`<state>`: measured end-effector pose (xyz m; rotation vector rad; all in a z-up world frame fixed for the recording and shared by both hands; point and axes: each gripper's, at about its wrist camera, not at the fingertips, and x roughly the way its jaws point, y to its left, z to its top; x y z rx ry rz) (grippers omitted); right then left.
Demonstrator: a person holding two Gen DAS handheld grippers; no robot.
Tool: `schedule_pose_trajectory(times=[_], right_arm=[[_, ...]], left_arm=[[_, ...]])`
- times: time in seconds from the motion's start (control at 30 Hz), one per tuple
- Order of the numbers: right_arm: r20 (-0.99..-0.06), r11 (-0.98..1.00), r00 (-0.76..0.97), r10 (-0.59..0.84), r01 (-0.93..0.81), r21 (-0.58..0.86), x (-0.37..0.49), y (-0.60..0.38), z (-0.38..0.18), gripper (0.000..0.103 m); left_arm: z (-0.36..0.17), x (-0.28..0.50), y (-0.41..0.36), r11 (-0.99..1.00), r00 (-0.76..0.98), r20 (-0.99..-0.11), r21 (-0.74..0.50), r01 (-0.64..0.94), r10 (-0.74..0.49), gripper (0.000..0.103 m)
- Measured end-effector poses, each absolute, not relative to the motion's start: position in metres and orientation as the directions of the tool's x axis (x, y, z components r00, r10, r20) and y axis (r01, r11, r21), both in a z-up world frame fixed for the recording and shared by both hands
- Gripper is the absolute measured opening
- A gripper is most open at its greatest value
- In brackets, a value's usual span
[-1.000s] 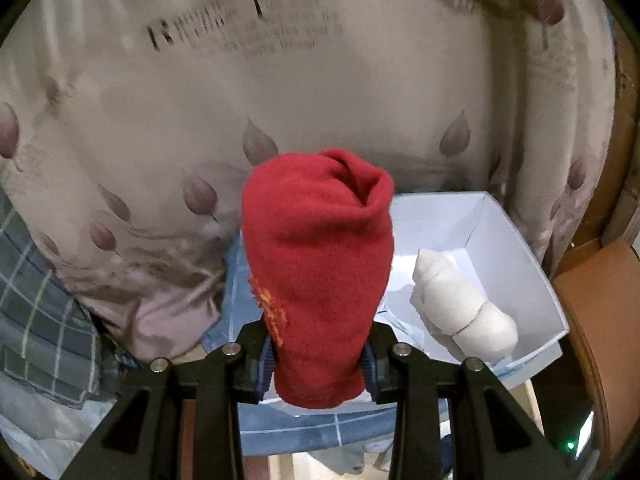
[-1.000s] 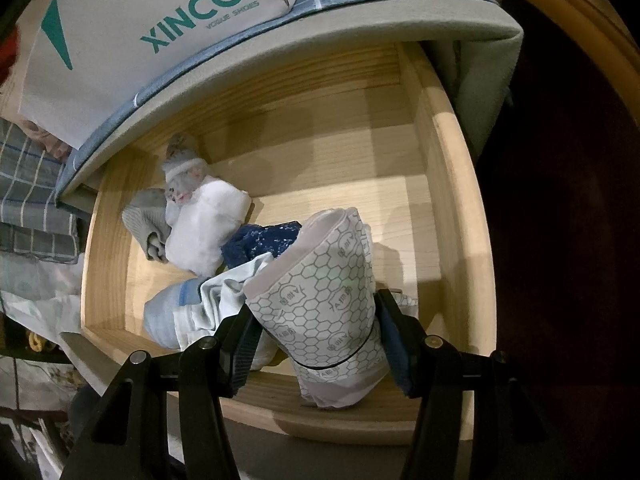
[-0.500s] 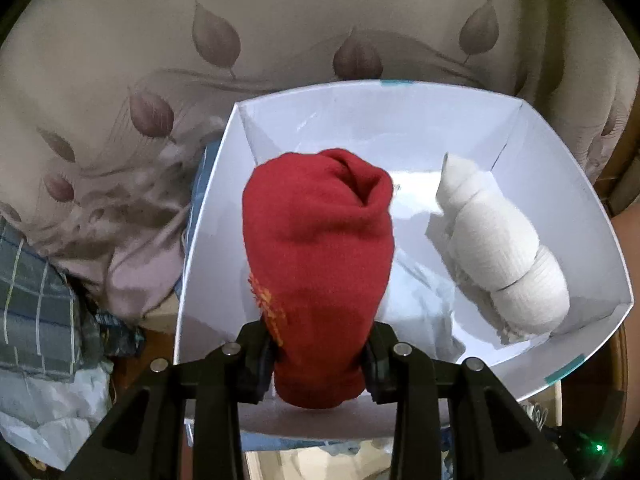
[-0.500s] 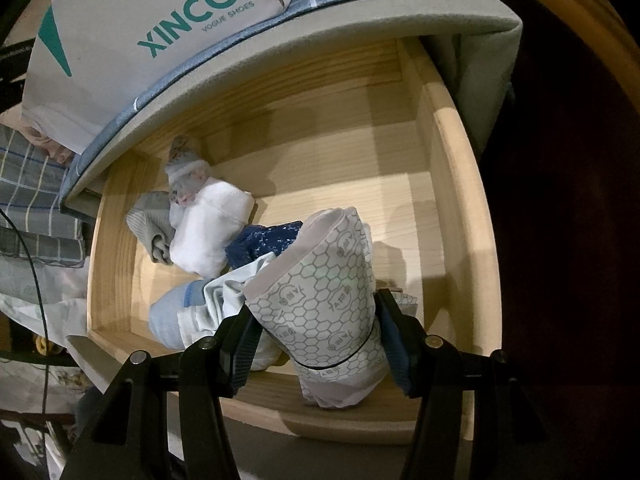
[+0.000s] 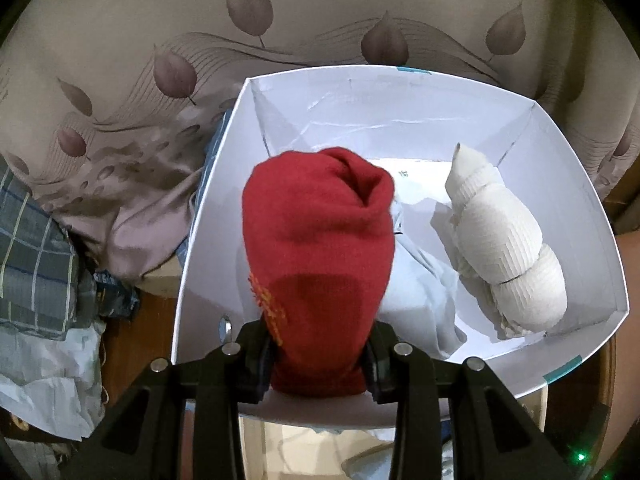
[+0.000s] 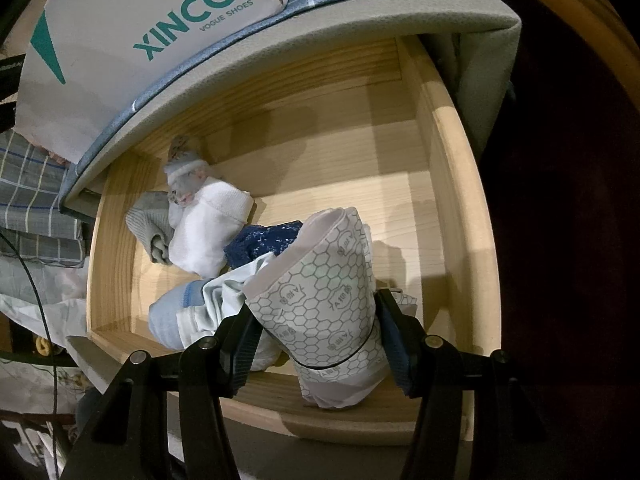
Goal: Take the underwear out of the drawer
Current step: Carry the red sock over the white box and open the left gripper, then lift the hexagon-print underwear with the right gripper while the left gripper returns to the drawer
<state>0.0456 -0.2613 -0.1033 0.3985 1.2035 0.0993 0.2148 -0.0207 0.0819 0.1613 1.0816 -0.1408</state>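
Observation:
My left gripper (image 5: pixel 318 356) holds a red knitted roll (image 5: pixel 320 240) over the open white box (image 5: pixel 208 216). Its jaws are opening, with the roll still between the pads and touching them. A white ribbed roll (image 5: pixel 504 248) lies at the box's right side. My right gripper (image 6: pixel 316 340) is shut on a white roll with a grey hexagon print (image 6: pixel 320 292), over the front of the wooden drawer (image 6: pixel 452 208). In the drawer lie a white roll (image 6: pixel 208 232), a dark blue piece (image 6: pixel 260 240), a pale blue bundle (image 6: pixel 176 316) and a grey roll (image 6: pixel 150 224).
Crumpled white paper (image 5: pixel 420 292) lines the box floor. Leaf-printed bedding (image 5: pixel 120 100) lies behind and left of the box, with checked cloth (image 5: pixel 36 248) further left. A padded mattress edge (image 6: pixel 300 32) bearing a XINCCI shoe-box lid (image 6: pixel 140 32) overhangs the drawer's back.
The left gripper has dropped and tilted down with the red roll, so the white box now fills its view. The right gripper and its roll have not moved.

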Motion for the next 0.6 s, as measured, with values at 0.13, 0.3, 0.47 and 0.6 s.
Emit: schedule_pose_trajectory(times=[0.13,0.3,0.47,0.6], right_arm=[[-0.887,0.927,0.364,0.282,0.134,0.350,0.045,-0.262,-0.103,0.053],[-0.887,0.927,0.367,0.281,0.135,0.350,0.046,-0.260,-0.104,0.053],[-0.888,0.930,0.368,0.276,0.130,0.343,0.046,-0.260,-0.104,0.053],[-0.889,0.931,0.368,0.273,0.131,0.340,0.045,-0.260,-0.104,0.053]], left_arm=[[0.082,0.212,-0.020,0.982,0.454,-0.890,0.056,0.181,-0.033,0.038],[0.087,0.210,-0.015,0.986,0.456,-0.888,0.022,0.163,-0.055,0.043],[0.105,0.203,-0.010,0.985,0.503,-0.859,-0.014,0.173,-0.101,0.046],[0.128,0.188,-0.010,0.980,0.566,-0.822,0.053,0.192,-0.067,0.046]])
